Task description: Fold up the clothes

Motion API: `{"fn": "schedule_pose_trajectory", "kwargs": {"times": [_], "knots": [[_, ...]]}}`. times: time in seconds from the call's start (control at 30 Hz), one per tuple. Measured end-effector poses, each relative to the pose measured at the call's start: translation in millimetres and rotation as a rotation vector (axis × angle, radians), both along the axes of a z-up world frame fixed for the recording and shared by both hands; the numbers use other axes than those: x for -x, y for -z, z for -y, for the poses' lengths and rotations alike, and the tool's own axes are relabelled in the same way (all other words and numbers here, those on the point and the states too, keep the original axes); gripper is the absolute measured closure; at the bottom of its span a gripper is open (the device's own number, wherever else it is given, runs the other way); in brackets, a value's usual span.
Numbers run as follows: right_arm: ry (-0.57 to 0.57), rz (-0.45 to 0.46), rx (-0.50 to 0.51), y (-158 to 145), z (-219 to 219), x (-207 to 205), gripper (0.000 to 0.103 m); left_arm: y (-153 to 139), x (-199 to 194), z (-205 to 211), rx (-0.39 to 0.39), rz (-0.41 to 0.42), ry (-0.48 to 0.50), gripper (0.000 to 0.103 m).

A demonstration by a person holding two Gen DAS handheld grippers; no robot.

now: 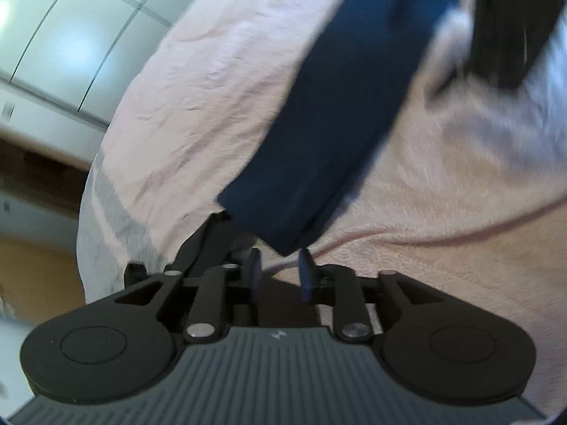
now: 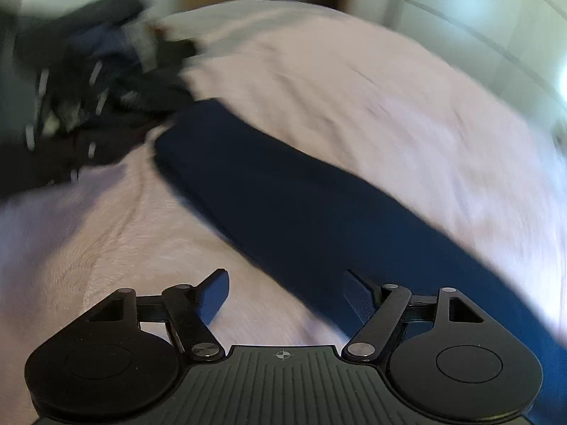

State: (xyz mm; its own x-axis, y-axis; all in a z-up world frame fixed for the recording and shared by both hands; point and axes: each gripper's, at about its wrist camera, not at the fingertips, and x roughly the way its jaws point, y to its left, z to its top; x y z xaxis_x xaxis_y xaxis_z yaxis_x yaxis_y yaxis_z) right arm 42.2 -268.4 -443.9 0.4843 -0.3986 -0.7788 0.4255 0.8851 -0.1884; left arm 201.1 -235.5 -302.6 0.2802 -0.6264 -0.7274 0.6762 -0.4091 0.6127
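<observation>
A long, narrow folded navy garment [image 1: 329, 113] lies diagonally across a pink blanket [image 1: 212, 81]. My left gripper [image 1: 280, 260] is at its near end. The jaws are narrowed and the garment's corner sits pinched between the fingertips. In the right wrist view the same navy garment [image 2: 301, 205] runs from upper left to lower right. My right gripper [image 2: 285, 292] hovers open just above it. Its left finger [image 2: 212, 297] is over the blanket [image 2: 372, 81] and its right finger [image 2: 358, 297] is over the navy cloth. Nothing is between them.
A heap of dark clothes [image 2: 85, 99] lies at the navy garment's far end, also visible as a dark clothes heap [image 1: 514, 17] in the left wrist view. The blanket's edge drops to pale floor tiles [image 1: 71, 17] on the left. Both views are motion-blurred.
</observation>
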Motion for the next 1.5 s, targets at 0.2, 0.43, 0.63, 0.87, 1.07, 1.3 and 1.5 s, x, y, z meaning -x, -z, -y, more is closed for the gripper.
{"fn": "schedule_pose_trajectory", "kwargs": {"times": [0.2,0.43,0.63,0.87,1.07,1.3,1.5], "knots": [[-0.225,-0.093,0.141,45.5,-23.9,-72.3,0.039,-26.5,-24.4,-1.2,0.062,-0.053,-0.068,0.074],[-0.307,-0.102,0.325,70.7,-32.0,-121.2,0.069,-34.8,-38.7,-7.9,0.116,-0.068,-0.109,0.07],[-0.214,0.064,0.297,24.1,-16.4,-100.0,0.093,-41.7,-34.4,-2.5,0.163,-0.093,-0.135,0.07],[0.495,0.629,0.079,-103.0,82.0,87.1,0.094,-52.1,22.6,30.5,0.148,-0.125,-0.043,0.07],[1.166,0.794,-0.27,-6.3,145.6,286.8,0.093,-44.1,103.9,60.8,0.106,-0.146,0.116,0.068],[1.247,0.869,-0.476,29.0,164.0,354.2,0.093,-29.3,184.1,93.5,0.042,-0.155,0.264,0.067],[1.243,0.863,-0.585,25.3,177.4,384.5,0.093,-23.5,225.0,134.2,0.006,-0.219,0.29,0.063]]}}
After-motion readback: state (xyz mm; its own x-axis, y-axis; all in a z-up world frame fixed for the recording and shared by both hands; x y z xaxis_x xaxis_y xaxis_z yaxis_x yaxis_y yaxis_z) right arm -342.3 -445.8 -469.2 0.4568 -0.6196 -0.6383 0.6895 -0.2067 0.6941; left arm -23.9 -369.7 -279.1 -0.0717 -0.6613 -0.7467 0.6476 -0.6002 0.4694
